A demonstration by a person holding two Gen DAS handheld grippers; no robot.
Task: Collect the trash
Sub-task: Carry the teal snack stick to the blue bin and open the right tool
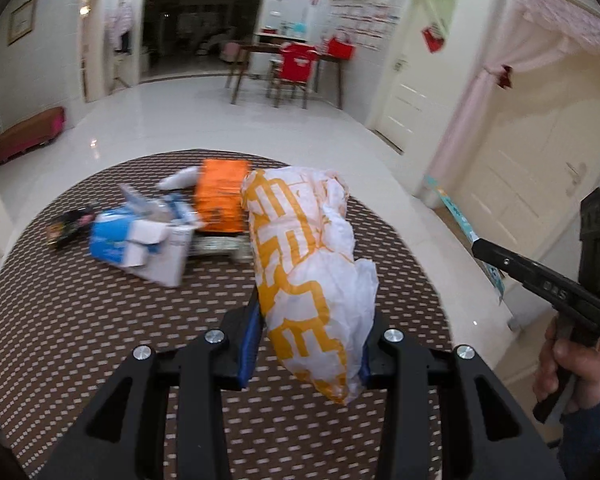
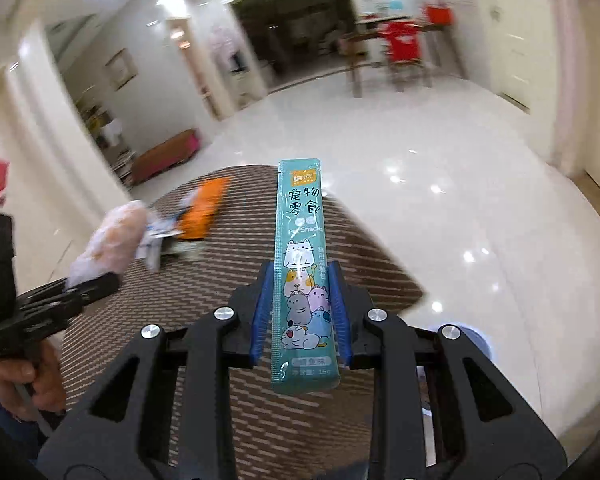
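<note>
1. left wrist view looks forward and down, close over the round bench (image 1: pixel 100 320).
2. right wrist view faces likewise, tilted.
3. both share the bench, orange packet (image 1: pixel 221 196) (image 2: pixel 204 210) and dining chairs (image 1: pixel 296 72) (image 2: pixel 400 50) at upper frame.

A home's living-dining hall: glossy white floor (image 1: pixel 204 120), wooden dining table (image 1: pixel 288 50) with chairs, framed pictures (red festive decorations too), panelled doors (image 1: pixel 532 184).

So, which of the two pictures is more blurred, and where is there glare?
Right wrist view: the room, the table and the white and orange bag are smeared by motion; only the teal pet snack sachet is sharp; lamps glare on the floor. Left wrist view: milder blur, the bag clear.
</note>
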